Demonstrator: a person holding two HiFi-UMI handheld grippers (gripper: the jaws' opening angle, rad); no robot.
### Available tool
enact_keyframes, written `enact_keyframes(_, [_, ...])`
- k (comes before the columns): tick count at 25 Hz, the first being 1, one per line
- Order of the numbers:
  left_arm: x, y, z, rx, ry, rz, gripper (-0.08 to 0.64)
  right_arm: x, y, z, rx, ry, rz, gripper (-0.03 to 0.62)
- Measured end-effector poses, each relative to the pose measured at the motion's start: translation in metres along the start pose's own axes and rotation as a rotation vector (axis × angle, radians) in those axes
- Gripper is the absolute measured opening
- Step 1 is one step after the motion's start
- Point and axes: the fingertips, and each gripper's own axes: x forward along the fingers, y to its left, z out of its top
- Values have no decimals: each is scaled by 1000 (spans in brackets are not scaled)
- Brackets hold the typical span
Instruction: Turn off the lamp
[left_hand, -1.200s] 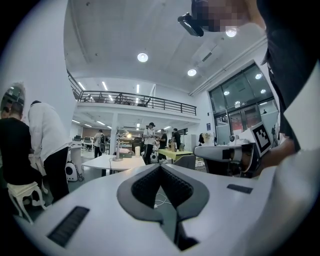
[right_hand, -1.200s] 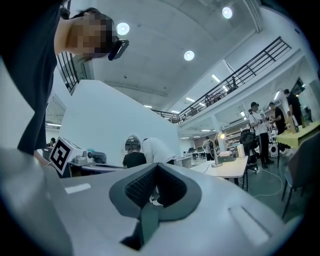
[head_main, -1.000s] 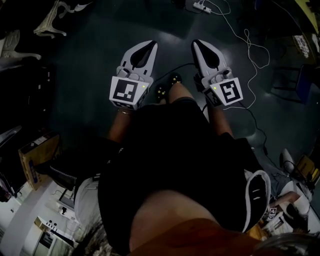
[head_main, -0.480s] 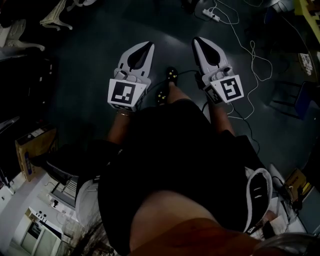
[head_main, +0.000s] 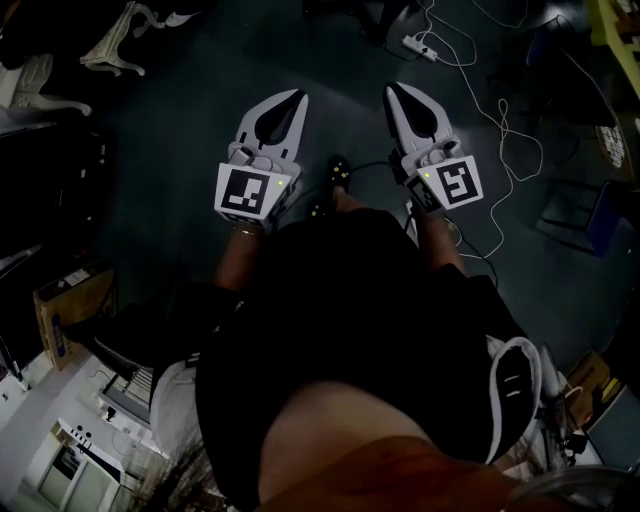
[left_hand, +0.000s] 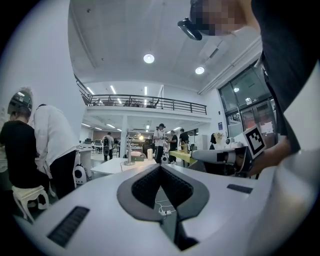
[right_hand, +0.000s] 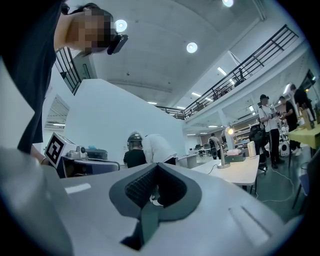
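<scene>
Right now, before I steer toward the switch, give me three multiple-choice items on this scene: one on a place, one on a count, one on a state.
1. Where does the lamp stand?
A. on the white table
B. on the floor
C. on a chair

2. How many grippers show in the head view?
A. one
B. two
C. three

3. How do both grippers' jaws stand?
A. wide apart
B. shut on a cable
C. shut, nothing between

Answers:
1 A: the right gripper view shows its base on the tabletop.
2 B: the left gripper and right gripper are side by side.
3 C: each gripper view shows the pads together and empty.
</scene>
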Motion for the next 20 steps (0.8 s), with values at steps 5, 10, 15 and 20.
enact_keyframes(5, [43, 5, 4, 17, -1, -7, -5, 9, -41, 3, 1, -12, -15, -17])
enact_keyframes(10, [74, 2, 18, 46, -32, -43, -5, 18, -77, 8, 10, -27, -12, -17])
enact_keyframes(15, [87, 10, 17, 63, -22, -6, -5, 26, -96, 10, -1, -35, 5, -17])
enact_keyframes(20, [94, 17, 13, 117, 26, -11, -5, 36, -100, 4, 6, -16, 12, -17])
